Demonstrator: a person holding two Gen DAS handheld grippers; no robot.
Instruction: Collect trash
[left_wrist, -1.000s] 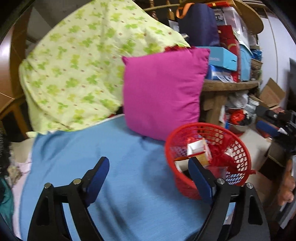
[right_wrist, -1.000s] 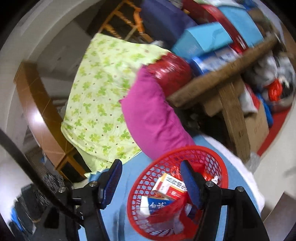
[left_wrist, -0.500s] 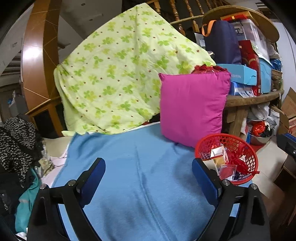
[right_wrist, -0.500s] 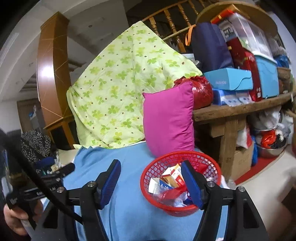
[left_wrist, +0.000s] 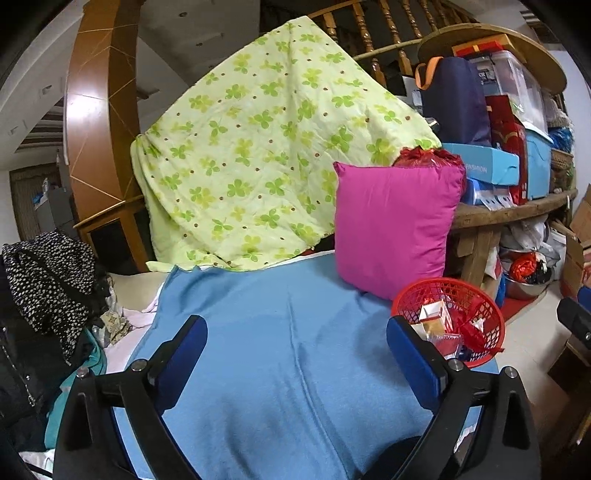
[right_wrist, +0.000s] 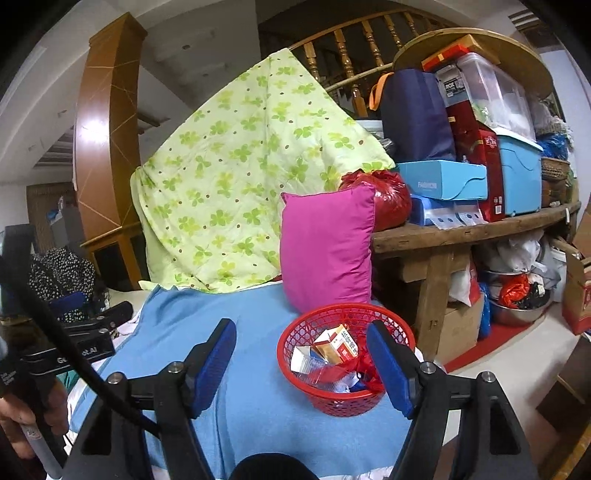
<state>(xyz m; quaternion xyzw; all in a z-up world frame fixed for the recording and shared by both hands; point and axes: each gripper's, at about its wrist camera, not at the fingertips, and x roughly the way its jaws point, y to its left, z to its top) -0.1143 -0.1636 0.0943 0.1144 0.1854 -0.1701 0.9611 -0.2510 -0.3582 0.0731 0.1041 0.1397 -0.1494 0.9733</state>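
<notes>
A red mesh basket (right_wrist: 295, 336) stands on the blue blanket (right_wrist: 255, 387) near its right edge, in front of a pink cushion (right_wrist: 325, 251). It holds trash: small cartons (right_wrist: 338, 345), clear wrapping and red plastic. The basket also shows in the left wrist view (left_wrist: 491, 325), right of my left gripper (left_wrist: 295, 347). My left gripper is open and empty above the blanket (left_wrist: 280, 350). My right gripper (right_wrist: 301, 356) is open and empty, held back from the basket, which appears between its fingers.
A green clover quilt (left_wrist: 258, 166) hangs behind the blanket. A wooden shelf (right_wrist: 469, 229) piled with boxes and bags stands to the right, with clutter under it. Dark clothes (left_wrist: 44, 277) lie at the left. The left gripper's body (right_wrist: 74, 343) shows at the right view's left edge.
Both grippers have pulled back and up from the basket. It now looks smaller and farther away in both views. Both stayed open.
</notes>
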